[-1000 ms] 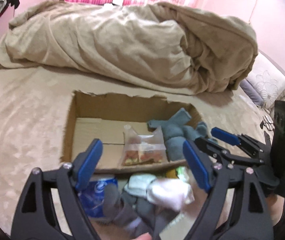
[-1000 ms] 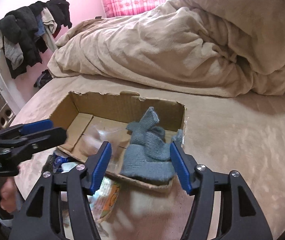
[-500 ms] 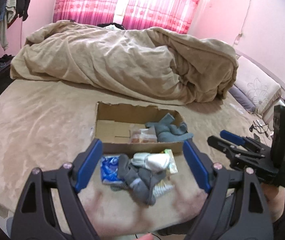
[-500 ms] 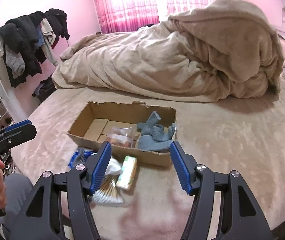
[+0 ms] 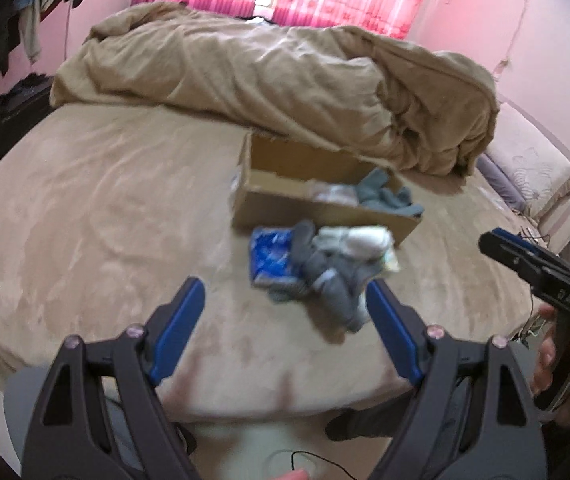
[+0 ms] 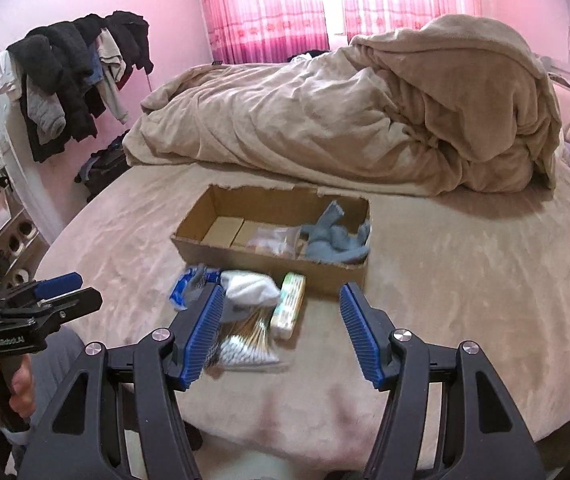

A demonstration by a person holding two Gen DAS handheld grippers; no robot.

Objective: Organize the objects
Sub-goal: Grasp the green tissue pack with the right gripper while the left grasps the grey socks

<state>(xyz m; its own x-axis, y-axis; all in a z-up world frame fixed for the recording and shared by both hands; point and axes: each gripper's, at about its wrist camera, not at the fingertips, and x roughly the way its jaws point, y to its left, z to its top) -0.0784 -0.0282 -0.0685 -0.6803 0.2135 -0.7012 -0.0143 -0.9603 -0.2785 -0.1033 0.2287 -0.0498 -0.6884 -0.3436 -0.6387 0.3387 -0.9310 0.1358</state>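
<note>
- Pile (image 6: pixel 241 312) lies ahead of right gripper (image 6: pixel 279 334), beside box (image 6: pixel 273 236); right is nearer.
- Left gripper (image 5: pixel 285 328) and right gripper: both wide open, empty.

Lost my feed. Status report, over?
Left gripper and right gripper open, empty. Cardboard box holds blue sock, small bag. Loose pile in front, unobstructed.

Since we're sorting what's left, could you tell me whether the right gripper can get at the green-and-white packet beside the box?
Probably yes: the right gripper is open, and the packet lies uncovered just ahead of it.
</note>
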